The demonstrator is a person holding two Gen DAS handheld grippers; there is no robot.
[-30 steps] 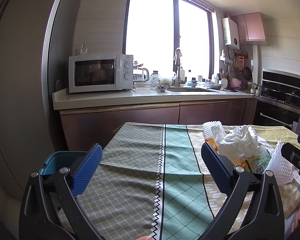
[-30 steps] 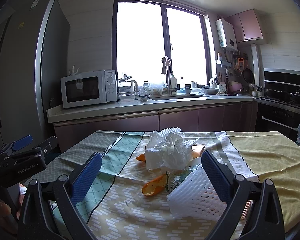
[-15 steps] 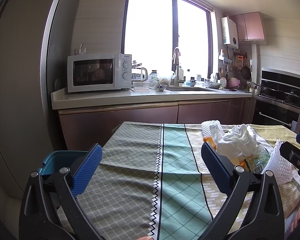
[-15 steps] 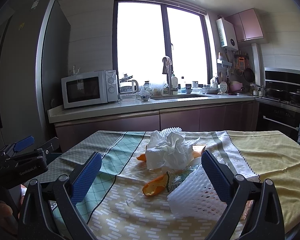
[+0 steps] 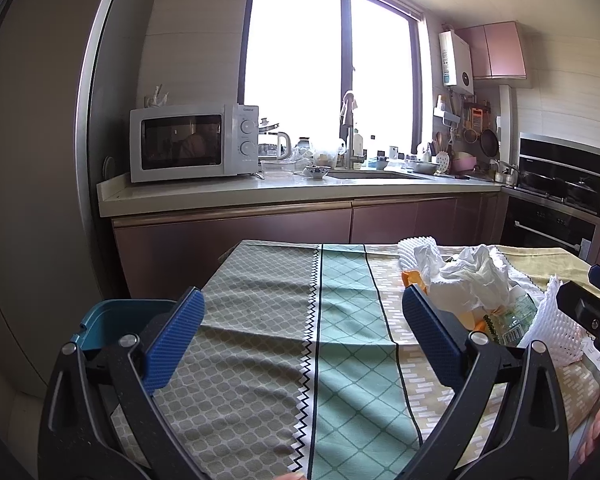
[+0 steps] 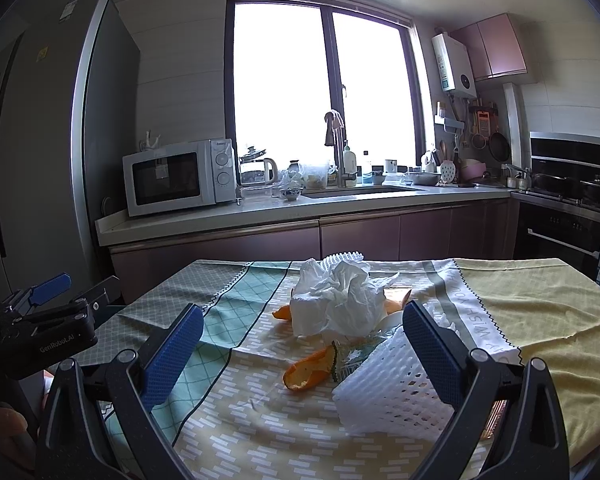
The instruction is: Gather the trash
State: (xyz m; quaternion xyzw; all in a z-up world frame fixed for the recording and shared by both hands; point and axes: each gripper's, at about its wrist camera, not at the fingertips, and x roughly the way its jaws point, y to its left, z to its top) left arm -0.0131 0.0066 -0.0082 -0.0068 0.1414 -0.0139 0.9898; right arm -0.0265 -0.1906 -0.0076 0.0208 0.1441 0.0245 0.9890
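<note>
"GenRobot.AI" on left gripper point(image 6: 44, 300); "Galanz" on microwave point(image 5: 192, 142)

Backlit kitchen, fisheye views
The window point(image 6: 324, 96) is blown out white; the room sits dimmer, edges bend and darken, and focus stays sharp.

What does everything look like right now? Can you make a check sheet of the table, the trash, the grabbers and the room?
Surface: patterned tablecloth, wrinkled.
Job's things: crumpled tissue, orange peel, white foam net, piled together; blue bin at the table's left edge.
Clutter: nothing seen besides the trash.
Grippers: left gripper open, empty; right gripper open, facing the pile.
Cables: nothing seen.
Surroundings: microwave, sink tap, window.
</note>
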